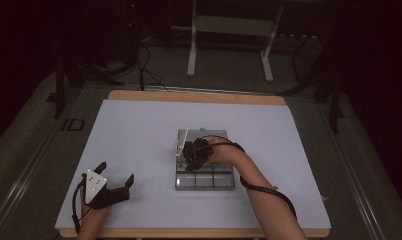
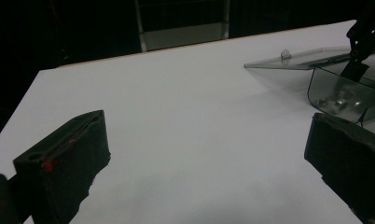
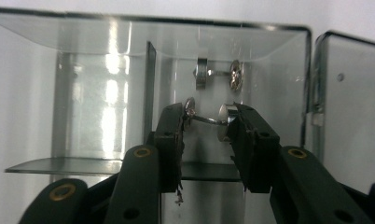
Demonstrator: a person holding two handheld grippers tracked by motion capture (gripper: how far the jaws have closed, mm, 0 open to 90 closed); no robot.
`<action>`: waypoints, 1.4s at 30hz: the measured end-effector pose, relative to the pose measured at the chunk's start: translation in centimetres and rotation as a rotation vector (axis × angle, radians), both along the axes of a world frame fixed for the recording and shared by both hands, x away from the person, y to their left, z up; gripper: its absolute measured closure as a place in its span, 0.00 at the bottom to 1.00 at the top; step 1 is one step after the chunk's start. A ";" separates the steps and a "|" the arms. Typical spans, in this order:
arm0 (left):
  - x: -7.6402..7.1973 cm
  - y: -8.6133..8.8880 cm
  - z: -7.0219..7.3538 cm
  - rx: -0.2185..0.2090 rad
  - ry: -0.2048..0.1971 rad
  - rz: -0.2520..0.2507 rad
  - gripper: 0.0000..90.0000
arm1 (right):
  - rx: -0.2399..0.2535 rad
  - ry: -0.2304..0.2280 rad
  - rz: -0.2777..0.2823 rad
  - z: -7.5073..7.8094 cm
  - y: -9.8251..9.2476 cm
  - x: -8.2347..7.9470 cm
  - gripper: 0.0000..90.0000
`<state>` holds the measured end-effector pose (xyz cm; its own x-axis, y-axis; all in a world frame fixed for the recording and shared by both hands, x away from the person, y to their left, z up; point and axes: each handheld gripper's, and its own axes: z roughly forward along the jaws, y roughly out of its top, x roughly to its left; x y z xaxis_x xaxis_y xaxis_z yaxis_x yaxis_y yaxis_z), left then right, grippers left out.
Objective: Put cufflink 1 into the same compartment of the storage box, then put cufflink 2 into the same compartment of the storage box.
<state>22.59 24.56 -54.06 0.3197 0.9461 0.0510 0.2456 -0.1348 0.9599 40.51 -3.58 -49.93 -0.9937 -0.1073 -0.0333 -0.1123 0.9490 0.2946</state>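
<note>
1. A small metal cufflink (image 3: 209, 117) sits crosswise between the right gripper's (image 3: 208, 122) jaws, which are narrowed onto its 2 ends, inside a compartment of the clear plastic box (image 1: 205, 184).
2. A 2nd cufflink (image 3: 217, 73) lies just beyond it in the same compartment, apart from the 1st.
3. The compartment walls stand close on both sides, leaving little room around the jaws.
4. In the high view the box lies right of the white table's (image 1: 139, 130) middle, its lid (image 1: 182, 142) standing open on the left.
5. The left gripper (image 1: 114, 177) rests near the table's front left corner, jaws wide with nothing between them, bare surface all round.
</note>
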 end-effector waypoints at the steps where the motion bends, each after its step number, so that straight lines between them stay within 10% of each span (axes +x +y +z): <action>1: 0.0 0.0 0.0 0.000 -0.001 0.000 0.01 | 0.004 0.004 0.001 -0.1 0.1 0.0 0.71; 10: 0.0 0.0 0.0 0.003 0.000 -0.005 0.01 | -0.031 -0.006 -0.008 0.4 0.2 0.0 0.66; 21: 0.0 -0.1 0.0 0.005 0.001 -0.003 0.01 | -0.008 -0.048 -0.032 4.5 -1.1 -1.2 0.59; 42: 0.0 -0.1 0.0 0.014 0.002 -0.010 0.01 | -0.096 -0.094 -0.111 8.3 -9.0 -4.7 0.60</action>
<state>22.62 24.45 -54.06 0.3291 0.9422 0.0633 0.2466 -0.1504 0.9574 35.83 -12.63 -41.63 -0.9925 -0.0042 -0.1219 -0.0281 0.9804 0.1950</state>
